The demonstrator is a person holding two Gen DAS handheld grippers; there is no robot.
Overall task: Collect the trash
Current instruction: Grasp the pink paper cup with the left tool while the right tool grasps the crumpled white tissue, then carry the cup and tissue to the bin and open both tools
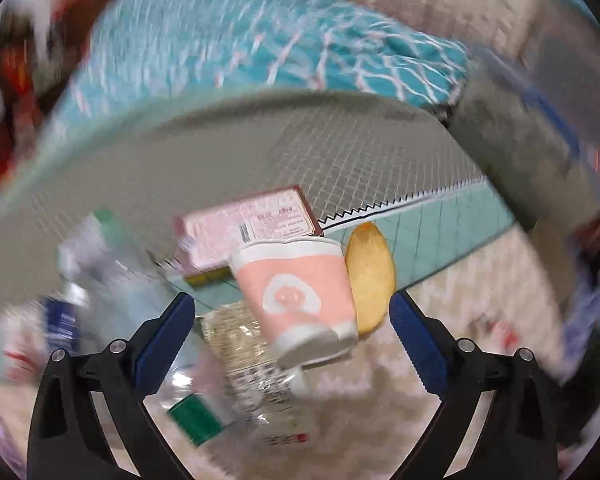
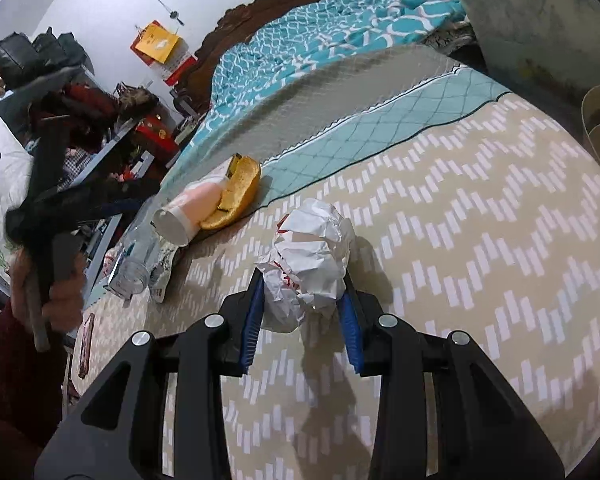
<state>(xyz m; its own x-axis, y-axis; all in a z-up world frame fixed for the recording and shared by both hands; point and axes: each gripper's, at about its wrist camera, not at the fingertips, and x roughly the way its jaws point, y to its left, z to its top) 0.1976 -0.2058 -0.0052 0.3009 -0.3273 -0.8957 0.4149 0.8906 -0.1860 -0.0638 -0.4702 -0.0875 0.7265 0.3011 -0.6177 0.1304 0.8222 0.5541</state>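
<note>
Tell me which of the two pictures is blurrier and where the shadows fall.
Left wrist view: heavy motion smear, worst at the edges; only the pink cup and the open left hand-held gripper read fairly clearly. Right wrist view: sharp, with fisheye bending at the rim; the right hand-held gripper clamps the crumpled paper, and both throw soft shadows on the bedspread.

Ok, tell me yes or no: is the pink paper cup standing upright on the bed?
No. In the right wrist view the pink paper cup lies on its side, base toward the camera, against the orange peel.
</note>
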